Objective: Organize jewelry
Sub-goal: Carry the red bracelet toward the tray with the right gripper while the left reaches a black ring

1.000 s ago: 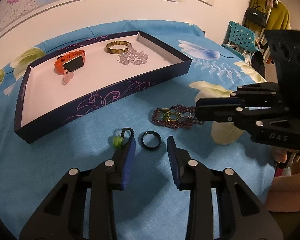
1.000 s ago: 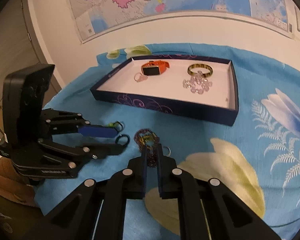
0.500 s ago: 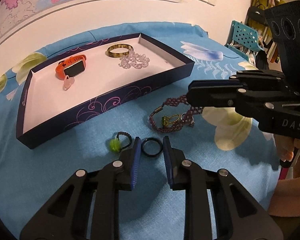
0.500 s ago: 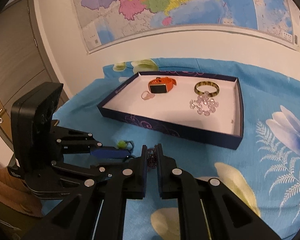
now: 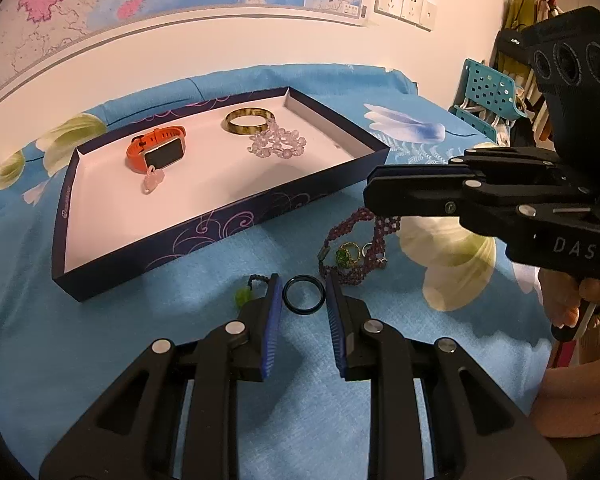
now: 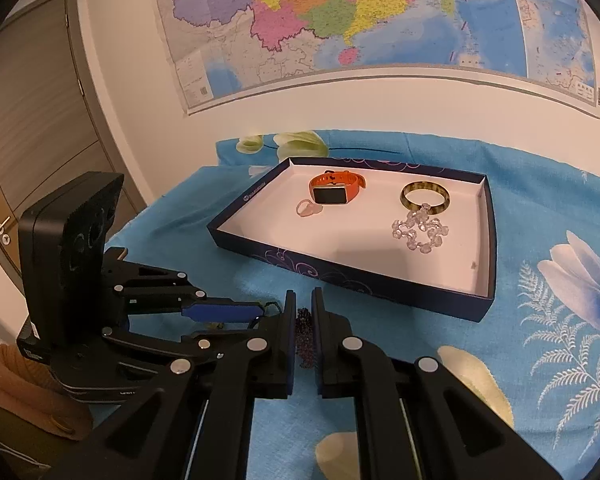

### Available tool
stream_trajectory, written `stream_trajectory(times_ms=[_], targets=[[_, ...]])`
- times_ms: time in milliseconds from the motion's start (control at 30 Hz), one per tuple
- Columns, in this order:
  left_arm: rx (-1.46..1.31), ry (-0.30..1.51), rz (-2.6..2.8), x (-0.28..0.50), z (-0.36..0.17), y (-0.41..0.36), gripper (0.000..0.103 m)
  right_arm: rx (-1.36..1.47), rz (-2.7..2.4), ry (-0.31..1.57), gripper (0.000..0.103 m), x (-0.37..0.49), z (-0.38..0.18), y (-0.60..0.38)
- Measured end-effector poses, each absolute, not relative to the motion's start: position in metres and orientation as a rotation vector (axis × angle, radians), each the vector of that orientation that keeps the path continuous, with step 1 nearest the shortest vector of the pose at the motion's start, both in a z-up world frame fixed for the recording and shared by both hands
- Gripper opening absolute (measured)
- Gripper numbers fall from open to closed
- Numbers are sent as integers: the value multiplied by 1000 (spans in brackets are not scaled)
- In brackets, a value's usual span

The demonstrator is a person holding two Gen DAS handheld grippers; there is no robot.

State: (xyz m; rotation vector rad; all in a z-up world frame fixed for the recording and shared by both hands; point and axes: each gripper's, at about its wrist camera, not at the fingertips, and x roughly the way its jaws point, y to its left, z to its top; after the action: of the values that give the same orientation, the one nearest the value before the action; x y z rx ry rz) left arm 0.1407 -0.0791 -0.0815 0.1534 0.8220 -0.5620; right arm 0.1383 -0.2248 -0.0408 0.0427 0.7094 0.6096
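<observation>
On the blue cloth, a black ring (image 5: 303, 312) sits between the blue pads of my left gripper (image 5: 302, 288), which touch it on both sides. My right gripper (image 6: 304, 300) is shut on a purple bead strand (image 6: 305, 340). In the left wrist view that strand (image 5: 376, 240) hangs from the right gripper (image 5: 374, 196) down to the cloth, looped around a green ring (image 5: 346, 254) and a silver ring (image 5: 367, 249). A green bead charm (image 5: 242, 298) lies just left of the left fingers. The dark blue tray (image 5: 220, 216) holds an orange watch (image 5: 156, 152), an amber bangle (image 5: 249, 120), clear beads (image 5: 278, 145) and a pink ring (image 5: 152, 180).
The flowered blue cloth (image 5: 100, 340) covers the whole surface, and the tray (image 6: 340, 276) stands at its far side by the wall. A teal chair (image 5: 488, 92) is at the right. A hand and pink sleeve (image 5: 580, 344) hold the right gripper.
The left jaws narrowed onto the black ring. The right gripper rose with the purple strand, pulling part of it up off the cloth.
</observation>
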Motion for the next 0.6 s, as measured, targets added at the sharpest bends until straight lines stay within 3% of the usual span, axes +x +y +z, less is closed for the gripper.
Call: stream_trajectory(times_ms=[600], targets=[[128, 771, -538, 135, -69, -68, 23, 46, 606, 670, 6, 139, -27, -225]])
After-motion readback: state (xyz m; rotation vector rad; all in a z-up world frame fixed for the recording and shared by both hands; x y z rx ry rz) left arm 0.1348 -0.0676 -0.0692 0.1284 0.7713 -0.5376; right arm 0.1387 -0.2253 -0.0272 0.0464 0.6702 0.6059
